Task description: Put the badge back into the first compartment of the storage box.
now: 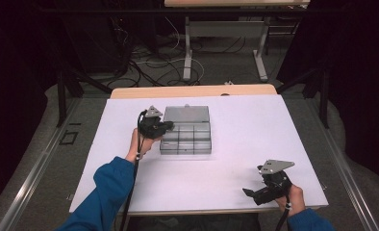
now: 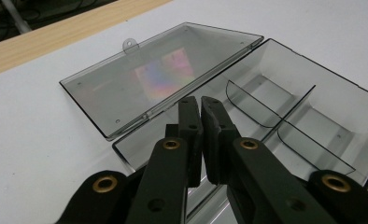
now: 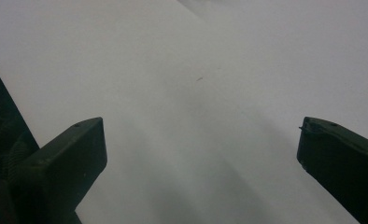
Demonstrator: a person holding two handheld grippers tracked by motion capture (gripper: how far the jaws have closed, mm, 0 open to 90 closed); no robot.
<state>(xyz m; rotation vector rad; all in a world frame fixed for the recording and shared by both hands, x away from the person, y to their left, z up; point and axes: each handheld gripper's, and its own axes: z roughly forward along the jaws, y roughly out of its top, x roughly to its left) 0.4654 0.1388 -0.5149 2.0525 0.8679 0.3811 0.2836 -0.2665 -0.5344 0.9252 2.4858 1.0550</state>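
Here the clear smoky-grey plastic compartment box (image 1: 185, 139) lies on the white-covered desk (image 1: 235, 159), left of centre and toward the far edge, its flat transparent lid (image 1: 186, 114) swung fully open and lying flat on the far side. The box's long axis runs across the desk, parallel to the far edge. The left gripper (image 1: 166, 127) hovers at the box's left end — its jaws are clenched together with nothing between them, tips pointing into the near-left compartments, just over the rim by the hinge line; whether they touch the plastic I cannot tell. In the left gripper view (image 2: 201, 103) the curved dividers (image 2: 266, 105) lie beyond and to the right of the tips. The right gripper (image 1: 249, 192) rests well apart near the desk's near right corner, jaws released wide over bare surface. The left hand (image 1: 138, 147) is plainly the nearer one, and nothing stands between it and the box.
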